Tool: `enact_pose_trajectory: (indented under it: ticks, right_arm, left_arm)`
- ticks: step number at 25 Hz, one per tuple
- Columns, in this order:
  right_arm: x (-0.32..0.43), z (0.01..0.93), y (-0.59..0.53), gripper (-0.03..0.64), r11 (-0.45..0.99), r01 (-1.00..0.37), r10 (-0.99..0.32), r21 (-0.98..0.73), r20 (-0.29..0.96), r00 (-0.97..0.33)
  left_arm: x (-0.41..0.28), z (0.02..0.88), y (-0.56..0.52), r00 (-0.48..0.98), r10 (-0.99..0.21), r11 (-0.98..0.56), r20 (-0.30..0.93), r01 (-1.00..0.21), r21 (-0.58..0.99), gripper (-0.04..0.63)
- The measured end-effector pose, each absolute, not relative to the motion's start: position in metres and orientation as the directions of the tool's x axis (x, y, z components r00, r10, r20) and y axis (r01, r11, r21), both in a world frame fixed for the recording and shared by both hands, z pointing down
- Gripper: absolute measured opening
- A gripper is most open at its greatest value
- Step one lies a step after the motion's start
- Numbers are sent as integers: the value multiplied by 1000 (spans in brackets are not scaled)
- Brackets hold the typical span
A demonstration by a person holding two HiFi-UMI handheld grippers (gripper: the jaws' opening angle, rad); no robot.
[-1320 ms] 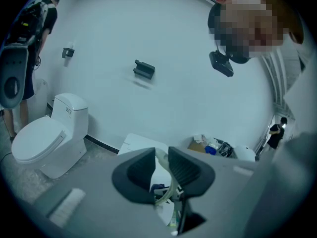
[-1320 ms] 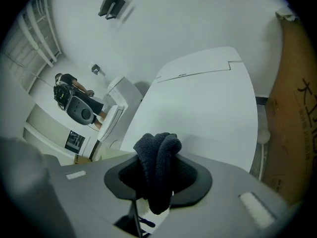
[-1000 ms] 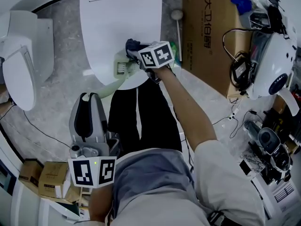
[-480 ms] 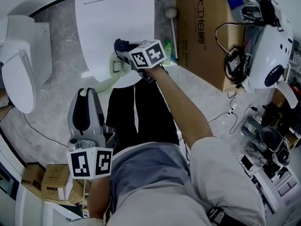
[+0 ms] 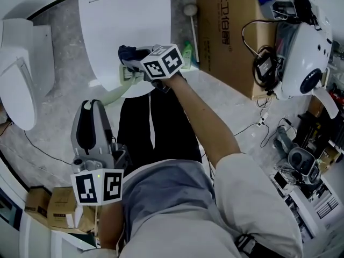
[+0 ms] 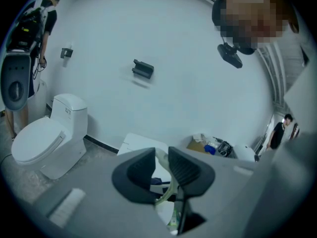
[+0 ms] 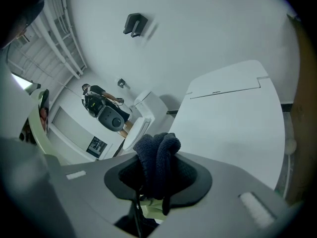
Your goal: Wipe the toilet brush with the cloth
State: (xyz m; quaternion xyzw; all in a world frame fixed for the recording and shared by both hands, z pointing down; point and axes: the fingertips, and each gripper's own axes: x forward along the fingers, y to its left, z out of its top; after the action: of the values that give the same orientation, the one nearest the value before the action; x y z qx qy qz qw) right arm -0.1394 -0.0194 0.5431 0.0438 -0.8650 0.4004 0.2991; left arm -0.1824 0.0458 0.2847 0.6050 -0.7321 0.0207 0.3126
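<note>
- White toilet (image 5: 123, 20), lid down, carries the work. The brush head lies at the lid's front edge, and a brown box (image 5: 231, 31) stands just beside the toilet's right side.
- Our left gripper (image 6: 161, 156) is clenched on the handle of the pale green brush (image 5: 129, 75). The handle runs out between its jaws and up toward the lid. This gripper sits low, near our body and well back from the toilet.
- Our right gripper (image 7: 158, 175) grasps the dark cloth (image 7: 157, 150), which is bunched between its jaws and bulges past their tips. It is over the lid's front edge, right at the brush head.
- The cloth is on or just above the head; we cannot tell whether it presses.
- We judge the wiping itself to be the step in hand, at the head end. How much of the brush is already clean we cannot say.
- The next move, as we see it, calls for a firm left grip so the brush does not swing. The right should then bear the cloth down and draw it along the head toward the handle without letting the cloth slip.
</note>
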Motion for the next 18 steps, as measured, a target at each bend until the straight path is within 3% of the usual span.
enact_pose_trajectory:
  ticks: [6, 18]
  right_arm:
    - [-138, 540, -12, 117, 677, -278, 198, -681, 532, -823]
    - [-104, 549, -20, 117, 637, -354, 133, -685, 549, -825]
  left_arm:
    - [-182, 285, 46, -75, -872, 272, 484, -896, 351, 0]
    - [-181, 286, 50, -86, -867, 288, 491, -890, 354, 0]
